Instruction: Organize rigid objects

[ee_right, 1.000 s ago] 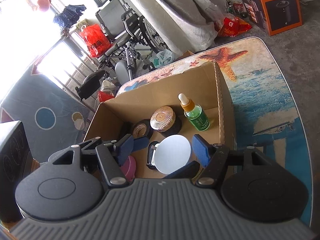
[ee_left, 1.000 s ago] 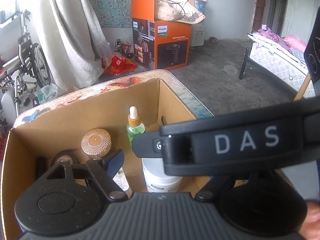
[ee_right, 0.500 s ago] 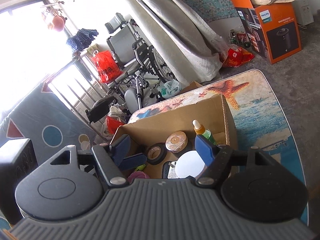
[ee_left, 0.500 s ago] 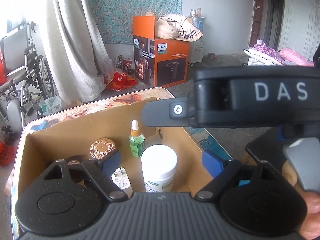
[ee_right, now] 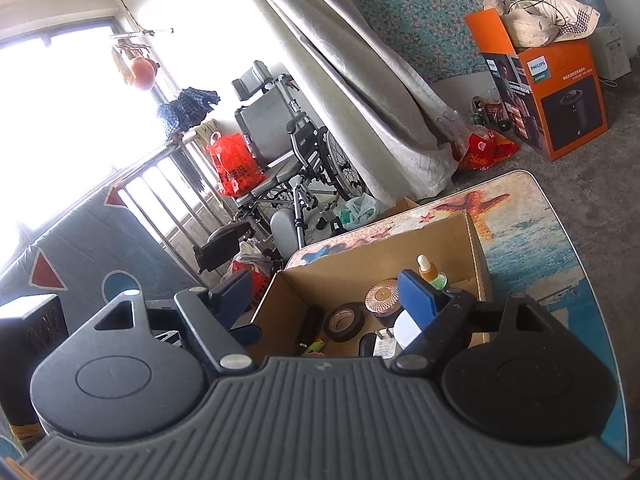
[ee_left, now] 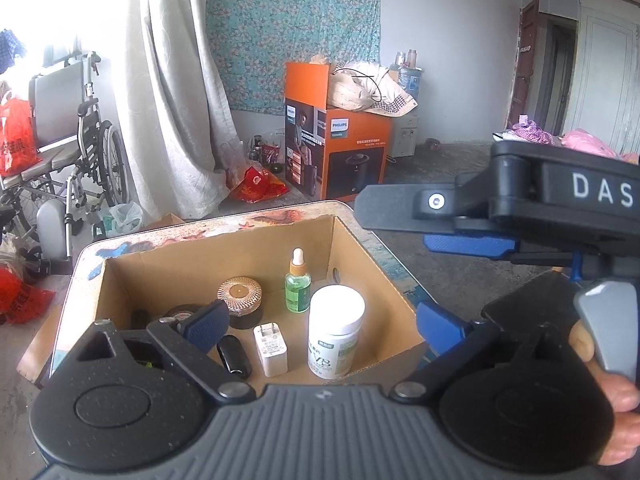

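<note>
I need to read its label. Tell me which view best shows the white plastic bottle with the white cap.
Left wrist view: the white plastic bottle stands upright in the cardboard box, its label showing. In the right wrist view, only its cap shows, partly hidden behind a finger.

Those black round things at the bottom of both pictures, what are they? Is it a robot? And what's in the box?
No robot here. A person holds two grabbing tools, one in each hand. Each has a small camera looking forward along its two fingers, so the black parts at the bottom are the tool itself.

One picture comes from the left gripper, the other from the right gripper. The left camera also sees the right tool, marked DAS, and the person's hand on it.

Both look down at a cardboard box on a table with a sea picture. Inside are a white bottle, a green dropper bottle, a gold-lidded jar, a white plug and a tape roll.

Both grippers' jaws are opening and hold nothing.
</note>
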Demonstrator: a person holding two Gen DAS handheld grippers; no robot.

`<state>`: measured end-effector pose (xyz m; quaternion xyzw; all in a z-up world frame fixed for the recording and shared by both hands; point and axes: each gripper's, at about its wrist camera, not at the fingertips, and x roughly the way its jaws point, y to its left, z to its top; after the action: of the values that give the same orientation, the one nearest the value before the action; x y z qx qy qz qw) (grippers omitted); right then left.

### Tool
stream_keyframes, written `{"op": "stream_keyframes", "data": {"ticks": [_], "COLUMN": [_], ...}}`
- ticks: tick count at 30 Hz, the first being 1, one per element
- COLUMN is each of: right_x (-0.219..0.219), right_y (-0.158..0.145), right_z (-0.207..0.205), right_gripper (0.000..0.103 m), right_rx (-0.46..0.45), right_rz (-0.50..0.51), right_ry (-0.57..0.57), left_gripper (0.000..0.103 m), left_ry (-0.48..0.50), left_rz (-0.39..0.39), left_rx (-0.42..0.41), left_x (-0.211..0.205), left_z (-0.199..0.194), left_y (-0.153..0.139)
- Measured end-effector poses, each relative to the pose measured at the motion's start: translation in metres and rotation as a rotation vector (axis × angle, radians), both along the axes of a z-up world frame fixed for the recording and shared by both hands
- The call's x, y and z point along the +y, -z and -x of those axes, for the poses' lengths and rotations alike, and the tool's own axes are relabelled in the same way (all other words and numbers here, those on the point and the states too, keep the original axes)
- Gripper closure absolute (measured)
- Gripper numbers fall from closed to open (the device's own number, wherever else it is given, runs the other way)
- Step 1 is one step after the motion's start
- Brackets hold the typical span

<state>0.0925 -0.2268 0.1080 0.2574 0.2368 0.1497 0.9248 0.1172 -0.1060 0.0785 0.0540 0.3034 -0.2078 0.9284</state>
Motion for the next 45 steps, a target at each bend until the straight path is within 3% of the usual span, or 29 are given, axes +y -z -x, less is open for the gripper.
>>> {"op": "stream_keyframes", "data": {"ticks": [6,16,22,34,45], "right_x": [0.008,0.03,0.042,0.051,0.051], "right_y": [0.007,0.025,0.027,0.027,0.026], "right_z": [0.015,0.016,0.016,0.008,0.011], "right_gripper": [0.019,0.018,0.017,0.016,0.014], "right_rx": [0.01,0.065,0.074,0.084,0.079], "right_rz": [-0.001,0.012,0.059,0.086,0.094], "right_ry": [0.022,0.037,0.062,0.069,0.072], "left_gripper": [0.0,0.0,0.0,0.0,0.0], "left_ry": [-0.069,-0.177,-0.218,-0.214,-0.221], "left_rz": [-0.008,-0.012,-0.04,-0.035,0.03], "left_rx": [-0.002,0.072,0.054,0.021,0.095], "left_x": [0.023,0.06,0.067,0.071,0.076], "left_z": [0.012,0.013,0.012,0.012,0.009], "left_y": [0.002,0.011,0.013,0.015,0.016]}}
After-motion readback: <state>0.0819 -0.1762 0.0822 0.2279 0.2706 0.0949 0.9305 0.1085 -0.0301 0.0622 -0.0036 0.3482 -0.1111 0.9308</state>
